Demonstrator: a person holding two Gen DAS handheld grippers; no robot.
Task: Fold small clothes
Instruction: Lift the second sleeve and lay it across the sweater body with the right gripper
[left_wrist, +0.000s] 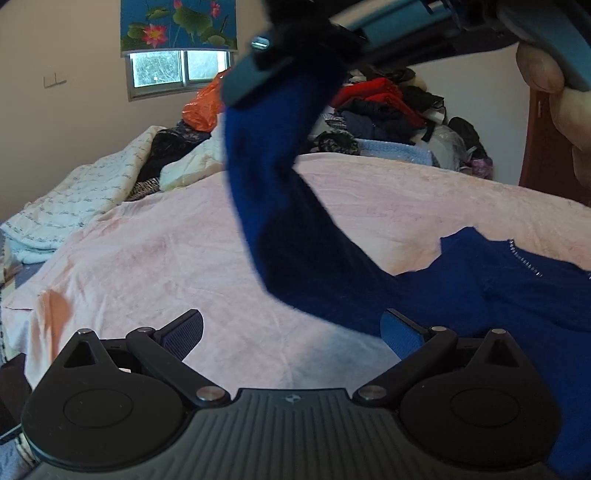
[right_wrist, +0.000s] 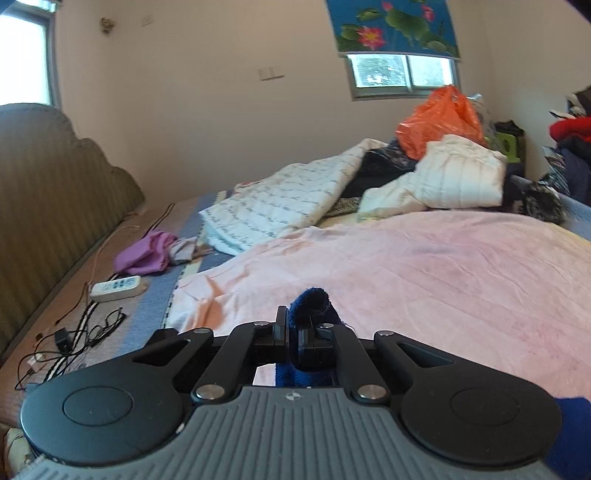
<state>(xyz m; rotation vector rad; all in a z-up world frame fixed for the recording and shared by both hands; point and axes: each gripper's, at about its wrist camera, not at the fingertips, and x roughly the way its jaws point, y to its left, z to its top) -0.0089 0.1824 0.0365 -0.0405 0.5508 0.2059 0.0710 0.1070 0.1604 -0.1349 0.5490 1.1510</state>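
My right gripper (right_wrist: 293, 338) is pinched tight on a sleeve (left_wrist: 273, 177) of the blue sweater (left_wrist: 517, 288), a tuft of the knit poking out past the pads. In the left view it hangs from those pads high above the bed, while the body of the sweater lies flat on the pink blanket (left_wrist: 166, 251) at the right. My left gripper (left_wrist: 291, 332) is spread wide with nothing between its fingers, low over the blanket just beside the sweater.

I judge this as the sleeve fold. Next I must carry the sleeve across the body and lay it flat, the left free to pin the shoulder.

Room is good: the blanket is bare ahead and left. The quilt (right_wrist: 280, 206) and clothes pile (left_wrist: 384, 107) sit well apart at the far edge.
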